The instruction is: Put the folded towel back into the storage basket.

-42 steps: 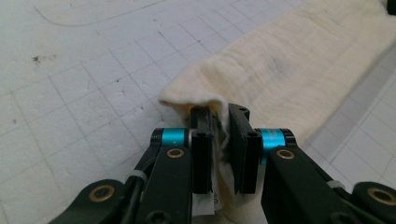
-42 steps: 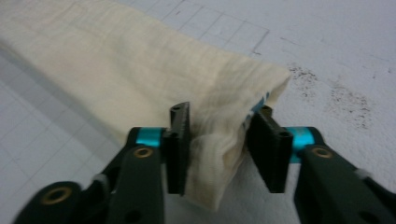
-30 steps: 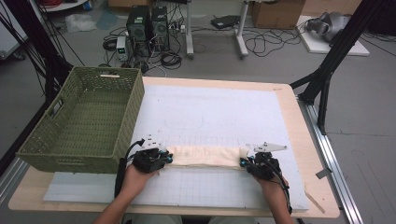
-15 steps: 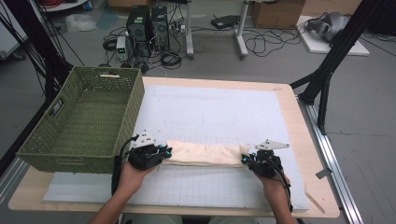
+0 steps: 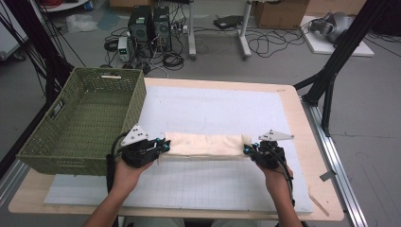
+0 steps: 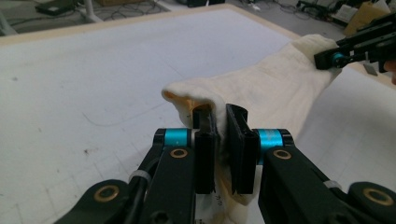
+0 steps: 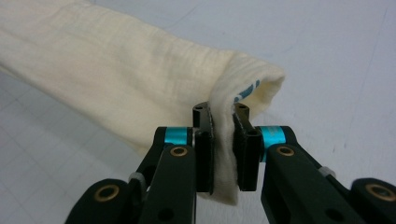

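Observation:
A cream folded cloth [image 5: 205, 144] stretches in a long band between my two grippers above the white mat [image 5: 213, 109]. My left gripper [image 5: 164, 145] is shut on the cloth's left end; in the left gripper view the fabric [image 6: 261, 88] bunches between the black jaws of that gripper [image 6: 223, 140]. My right gripper [image 5: 247, 149] is shut on the right end. In the right gripper view the cloth [image 7: 116, 70] folds over between the jaws of the right gripper [image 7: 223, 135], with blue print showing inside the fold. In the left gripper view the right gripper [image 6: 332, 59] pinches the far end.
A green woven basket [image 5: 80, 118] stands on the table's left side, close to my left hand. The wooden table edge [image 5: 317, 142] runs along the right. Computers, cables and black frame legs sit on the floor beyond the table.
Both hands have lifted a little, raising the cloth's ends off the mat. The band hangs taut between them.

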A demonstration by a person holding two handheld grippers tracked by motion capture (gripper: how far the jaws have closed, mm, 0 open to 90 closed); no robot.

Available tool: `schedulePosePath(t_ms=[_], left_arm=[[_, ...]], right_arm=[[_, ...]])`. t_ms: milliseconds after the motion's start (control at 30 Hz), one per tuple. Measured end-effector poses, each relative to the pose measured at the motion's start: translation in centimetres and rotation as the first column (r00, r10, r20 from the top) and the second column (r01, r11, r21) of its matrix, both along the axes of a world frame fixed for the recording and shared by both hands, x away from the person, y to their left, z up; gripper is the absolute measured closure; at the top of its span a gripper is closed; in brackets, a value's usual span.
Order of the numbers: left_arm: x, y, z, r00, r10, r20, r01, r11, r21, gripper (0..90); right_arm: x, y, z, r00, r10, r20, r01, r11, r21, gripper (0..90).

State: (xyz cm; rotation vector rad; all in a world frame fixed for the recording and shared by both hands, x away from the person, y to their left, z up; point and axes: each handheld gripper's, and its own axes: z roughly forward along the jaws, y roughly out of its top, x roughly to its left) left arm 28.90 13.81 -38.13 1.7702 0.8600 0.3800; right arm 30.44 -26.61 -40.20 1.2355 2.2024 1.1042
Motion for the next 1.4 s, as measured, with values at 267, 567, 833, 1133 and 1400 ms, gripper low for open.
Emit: schedulePosePath(t_ms=[267, 567, 833, 1133, 1400], left_arm=[[-0.5, 1.3, 2.4, 0.9979, 0.039, 0.051, -0.037, 0.9982, -0.048, 81.9], [-0.6, 3.2, 4.2, 0.9947, 0.066, 0.079, -0.059, 0.9950, -0.081, 81.8], [-0.7, 4.8, 5.2, 0.9888, 0.113, 0.098, -0.103, 0.9892, -0.104, 81.8], [-1.2, 6.6, 5.8, 0.9794, 0.166, 0.115, -0.153, 0.9821, -0.109, 81.8], [-2.1, 9.0, 6.0, 0.9676, 0.225, 0.115, -0.210, 0.9694, -0.126, 81.7]], right_arm=[[1.4, 0.9, 2.4, 0.9967, 0.041, 0.069, -0.043, 0.9989, 0.019, 81.3], [2.8, 2.2, 4.9, 0.9888, 0.082, 0.125, -0.088, 0.9954, 0.039, 81.4], [4.8, 4.1, 6.6, 0.9811, 0.118, 0.153, -0.125, 0.9916, 0.034, 81.4], [7.0, 6.6, 7.6, 0.9726, 0.158, 0.171, -0.164, 0.9861, 0.023, 81.3], [9.0, 9.6, 8.5, 0.9613, 0.212, 0.176, -0.217, 0.9762, 0.009, 81.3]])
